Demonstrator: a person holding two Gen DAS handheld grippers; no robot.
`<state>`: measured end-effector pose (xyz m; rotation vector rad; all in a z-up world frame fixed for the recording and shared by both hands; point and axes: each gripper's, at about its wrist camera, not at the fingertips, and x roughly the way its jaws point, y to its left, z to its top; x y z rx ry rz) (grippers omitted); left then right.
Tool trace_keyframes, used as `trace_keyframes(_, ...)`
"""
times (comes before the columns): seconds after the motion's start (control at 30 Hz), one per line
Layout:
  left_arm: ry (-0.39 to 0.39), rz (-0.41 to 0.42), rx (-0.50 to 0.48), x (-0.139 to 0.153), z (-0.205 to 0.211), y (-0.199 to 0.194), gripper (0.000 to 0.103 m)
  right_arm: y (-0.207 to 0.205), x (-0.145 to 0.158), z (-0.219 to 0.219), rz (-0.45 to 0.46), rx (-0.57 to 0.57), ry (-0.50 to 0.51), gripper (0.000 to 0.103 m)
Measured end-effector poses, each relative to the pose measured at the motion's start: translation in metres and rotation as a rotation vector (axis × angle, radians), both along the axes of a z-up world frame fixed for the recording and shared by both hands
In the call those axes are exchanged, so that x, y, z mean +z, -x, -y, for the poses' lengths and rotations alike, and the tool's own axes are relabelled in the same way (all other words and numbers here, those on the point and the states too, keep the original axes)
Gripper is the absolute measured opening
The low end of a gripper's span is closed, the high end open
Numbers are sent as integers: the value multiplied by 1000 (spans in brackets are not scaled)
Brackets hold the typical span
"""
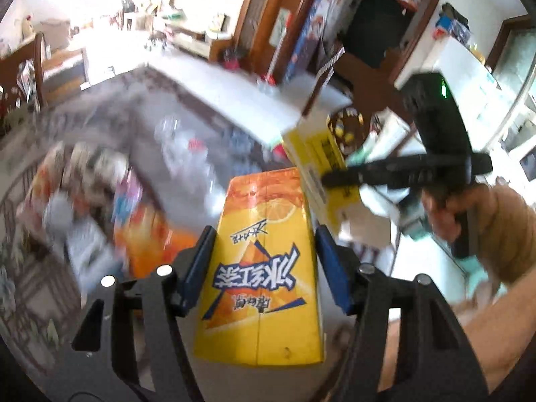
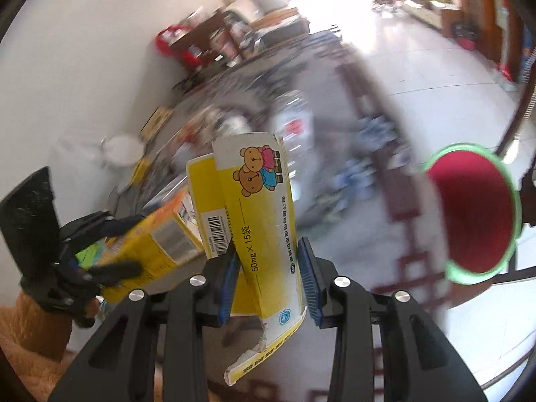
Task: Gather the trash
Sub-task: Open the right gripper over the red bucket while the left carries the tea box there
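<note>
Cluttered living room, pale tiled floor (image 1: 234, 93), all motion-blurred. Low dark-framed table (image 2: 378, 127) heaped with plastic bottles and wrappers (image 1: 197, 154). Landmark: round red bin with green rim (image 2: 472, 211), open mouth unobstructed, right of table, bare floor beyond. Left gripper (image 1: 264, 258) closed around yellow-orange iced-tea drink carton (image 1: 264, 268), blue pads on both sides. Right gripper (image 2: 268, 278) clamps yellow-white cardboard medicine box with cartoon bears (image 2: 264, 207), torn bottom flap, left of bin, just beside carton.

Home: fridge (image 1: 465, 67), chair (image 1: 20, 70) (wooden).
</note>
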<state>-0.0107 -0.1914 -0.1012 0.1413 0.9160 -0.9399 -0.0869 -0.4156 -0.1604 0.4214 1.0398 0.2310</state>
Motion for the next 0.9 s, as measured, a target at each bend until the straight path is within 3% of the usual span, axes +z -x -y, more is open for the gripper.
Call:
trace_keyframes(0.13, -3, 22, 47, -1, 58, -23, 59, -6, -5, 56, -1, -121, 47, 34)
trace_keyframes(0.27, -7, -27, 69, -17, 112, -44, 59, -13, -24, 119, -49, -248, 66, 34)
trace_keyframes(0.53, -59, -68, 0, -56, 215, -60, 59, -19, -47, 195, -98, -379, 90, 36)
trace_keyframes(0.77, -93, -59, -65, -74, 266, -60, 59, -12, -61, 238, -117, -487, 83, 46)
trace_keyframes(0.83, -99, -52, -86, -75, 279, -60, 59, -6, -60, 245, -118, -522, 88, 60)
trace_keyframes(0.9, -108, -44, -100, -76, 287, -60, 59, -1, -60, 252, -115, -551, 84, 60)
